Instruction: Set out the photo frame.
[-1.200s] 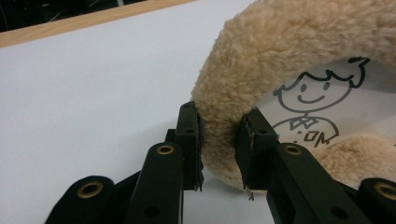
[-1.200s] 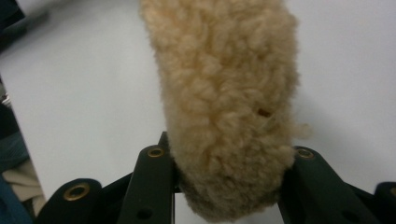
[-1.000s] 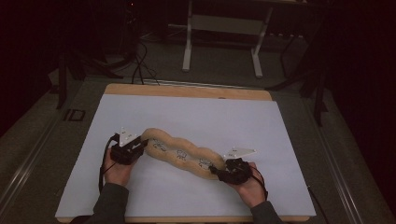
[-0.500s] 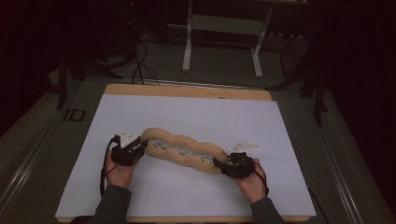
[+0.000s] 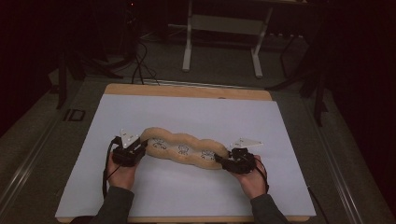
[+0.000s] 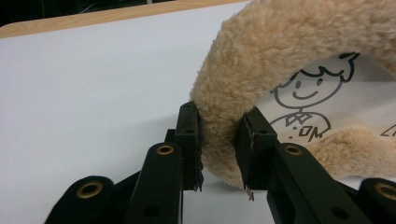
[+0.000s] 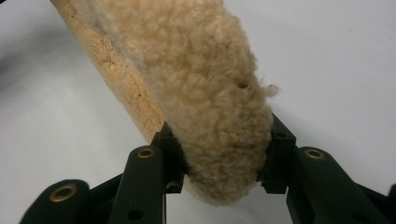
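Observation:
A long tan fleece strip (image 5: 184,149) with cartoon figures on its white lining lies stretched across the white sheet (image 5: 187,112). My left gripper (image 5: 143,148) is shut on its left end. In the left gripper view the pads (image 6: 189,140) pinch the fleece rim (image 6: 280,37) beside a printed cartoon face (image 6: 306,88). My right gripper (image 5: 220,159) holds the right end. In the right gripper view the fleece tip (image 7: 187,70) fills the gap and touches both pads of that gripper (image 7: 222,163). Its jaws have just been opening a little, with the fleece still between them.
The white sheet covers a wooden board (image 5: 187,91) whose edge shows at the far side. Beyond it, on the dark floor, stand a metal table frame (image 5: 224,42) and cables (image 5: 137,65). Bare sheet lies all around the strip.
The fleece strip lies slightly straighter between the two grippers, its right end a touch farther right. Both hands stay almost where they were.

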A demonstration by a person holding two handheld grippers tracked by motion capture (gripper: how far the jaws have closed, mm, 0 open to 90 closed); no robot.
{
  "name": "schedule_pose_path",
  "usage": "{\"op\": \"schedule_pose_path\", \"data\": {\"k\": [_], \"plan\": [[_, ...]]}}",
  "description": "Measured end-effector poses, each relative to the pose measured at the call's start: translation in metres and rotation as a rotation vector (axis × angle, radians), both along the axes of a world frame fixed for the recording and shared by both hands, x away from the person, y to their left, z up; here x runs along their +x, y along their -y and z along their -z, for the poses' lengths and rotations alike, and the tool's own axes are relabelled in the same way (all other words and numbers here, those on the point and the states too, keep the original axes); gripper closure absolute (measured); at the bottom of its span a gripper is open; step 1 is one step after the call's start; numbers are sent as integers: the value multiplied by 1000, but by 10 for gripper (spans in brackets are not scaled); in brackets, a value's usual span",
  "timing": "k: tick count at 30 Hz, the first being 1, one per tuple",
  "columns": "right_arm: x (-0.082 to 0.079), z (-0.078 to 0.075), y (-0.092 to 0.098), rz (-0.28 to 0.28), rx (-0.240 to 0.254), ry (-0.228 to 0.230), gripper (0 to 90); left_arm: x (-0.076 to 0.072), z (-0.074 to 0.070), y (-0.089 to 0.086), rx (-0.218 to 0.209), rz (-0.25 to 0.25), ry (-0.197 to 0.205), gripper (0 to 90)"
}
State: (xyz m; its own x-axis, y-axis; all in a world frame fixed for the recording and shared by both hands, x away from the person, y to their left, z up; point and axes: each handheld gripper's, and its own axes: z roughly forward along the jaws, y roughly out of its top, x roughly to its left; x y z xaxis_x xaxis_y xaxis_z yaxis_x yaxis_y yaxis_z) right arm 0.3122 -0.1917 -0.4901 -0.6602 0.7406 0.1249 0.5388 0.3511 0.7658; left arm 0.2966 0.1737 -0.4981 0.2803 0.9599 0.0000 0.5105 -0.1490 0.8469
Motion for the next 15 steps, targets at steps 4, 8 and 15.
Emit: {"op": "schedule_pose_path", "data": {"k": [4, 8, 15], "plan": [[3, -2, 1, 4, 1, 5, 600, -1, 0, 2, -5, -10, 4, 732], [6, -3, 2, -1, 6, 15, 594, -2, 0, 2, -18, -23, -8, 731], [14, -8, 3, 0, 16, 22, 578, -4, -3, 5, -31, -53, -11, 731]]}}
